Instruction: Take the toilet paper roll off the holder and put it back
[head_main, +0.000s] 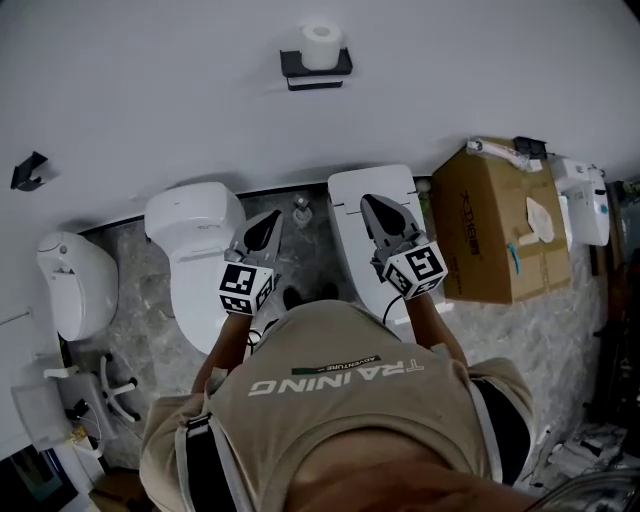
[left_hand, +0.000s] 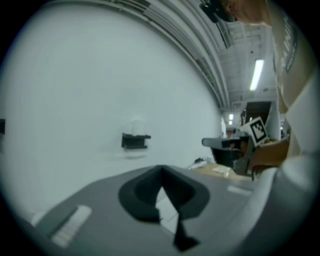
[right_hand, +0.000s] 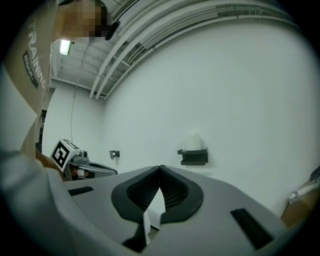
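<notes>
Seen from above, a person in a tan shirt holds two grey grippers out toward a plain white wall. Only this head view shows the floor. A rounded glossy white toilet (head_main: 195, 250) and a second toilet with a flat lid (head_main: 345, 260) stand side by side on mottled grey stone. A brown cardboard box (head_main: 490, 225) sits to the right.

High on the wall, a black shelf-like holder (head_main: 315, 68) carries the toilet paper roll (head_main: 321, 42). The roll is a soft white cylinder standing upright on the holder, well apart from both grippers.

The left gripper (left_hand: 161, 169) view looks along its own dark jaws, which meet at their tips with nothing between them. The holder and a faint pale roll show on the wall beyond, and the other gripper's black-and-white marker cube (left_hand: 257, 129) appears at right.

The right gripper (right_hand: 160, 167) view shows ribbed dark jaws pressed together, empty. The holder and roll are ahead and sharper here, and a small black wall hook (right_hand: 115, 154) sits further left.
</notes>
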